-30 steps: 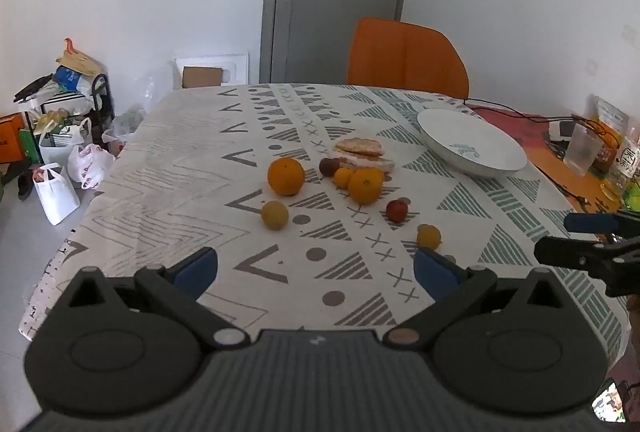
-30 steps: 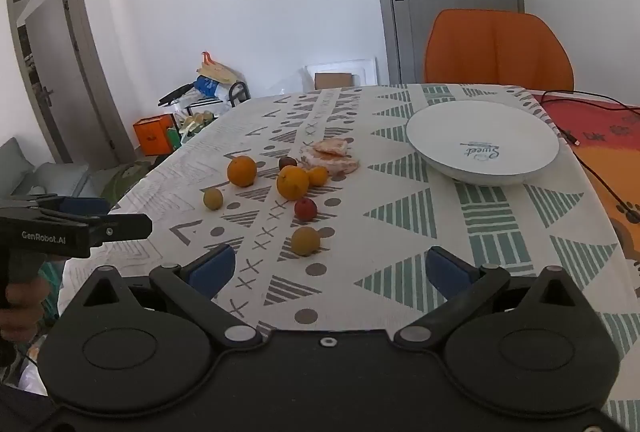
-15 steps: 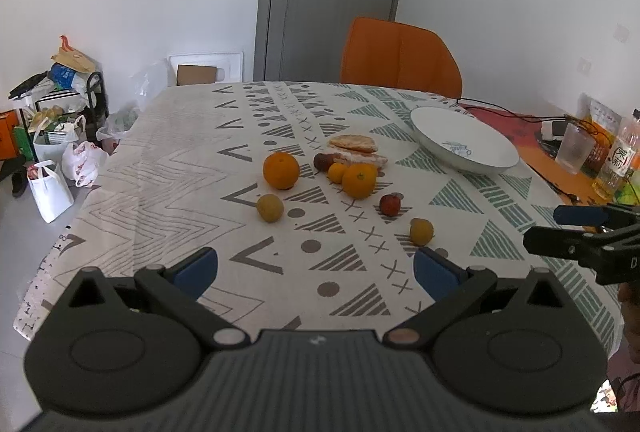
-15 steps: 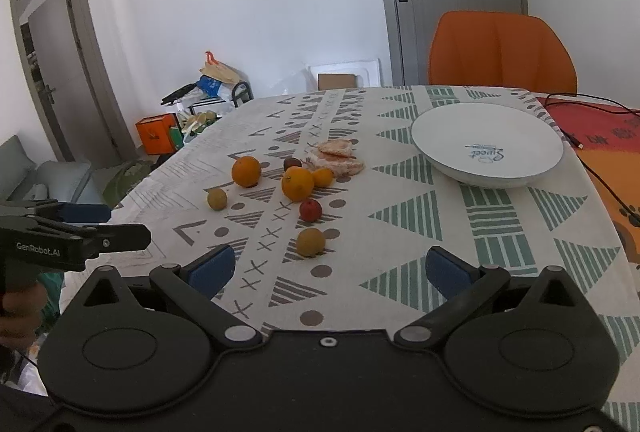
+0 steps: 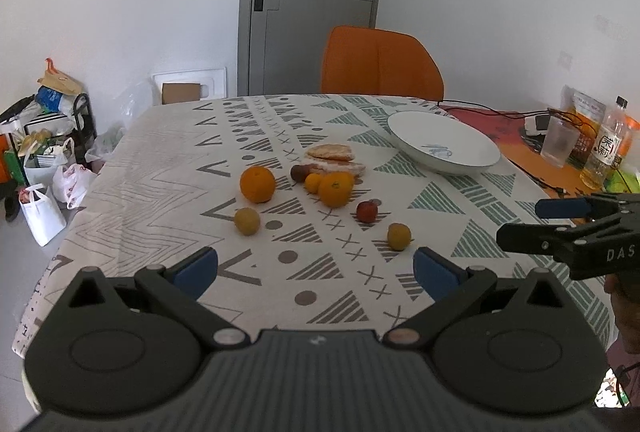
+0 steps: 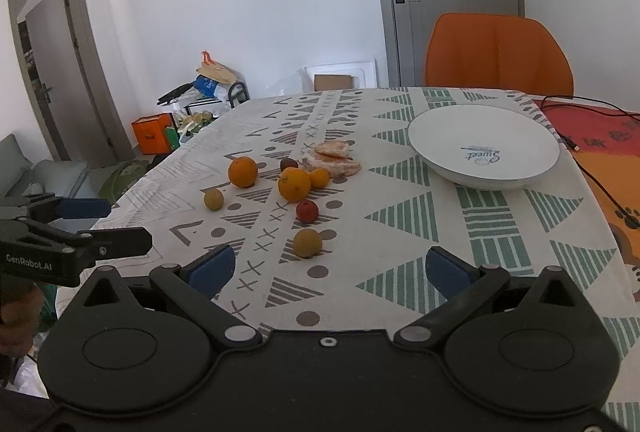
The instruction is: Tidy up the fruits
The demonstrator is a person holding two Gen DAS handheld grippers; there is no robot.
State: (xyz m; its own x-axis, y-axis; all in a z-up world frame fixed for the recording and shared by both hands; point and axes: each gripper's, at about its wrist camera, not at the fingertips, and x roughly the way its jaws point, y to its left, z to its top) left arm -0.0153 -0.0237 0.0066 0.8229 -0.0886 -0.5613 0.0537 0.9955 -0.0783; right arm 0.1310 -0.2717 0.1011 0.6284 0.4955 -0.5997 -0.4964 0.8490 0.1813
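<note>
On patterned tablecloth (image 5: 160, 167), loose round fruits (image 5: 334, 187), orange, yellow, red

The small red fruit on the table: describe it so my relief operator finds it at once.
Start at the white plate on the patterned tablecloth, then look toward the fruit cluster beside it. The small red fruit lies just nearer than the biggest orange. It is the only bright red piece; its neighbours are orange or yellow.

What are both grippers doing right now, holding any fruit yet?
Left gripper: open, holding nothing, hovering short of the fruit.
Right gripper: open, holding nothing; the nearest yellow fruit sits ahead of its fingers, untouched.
</note>
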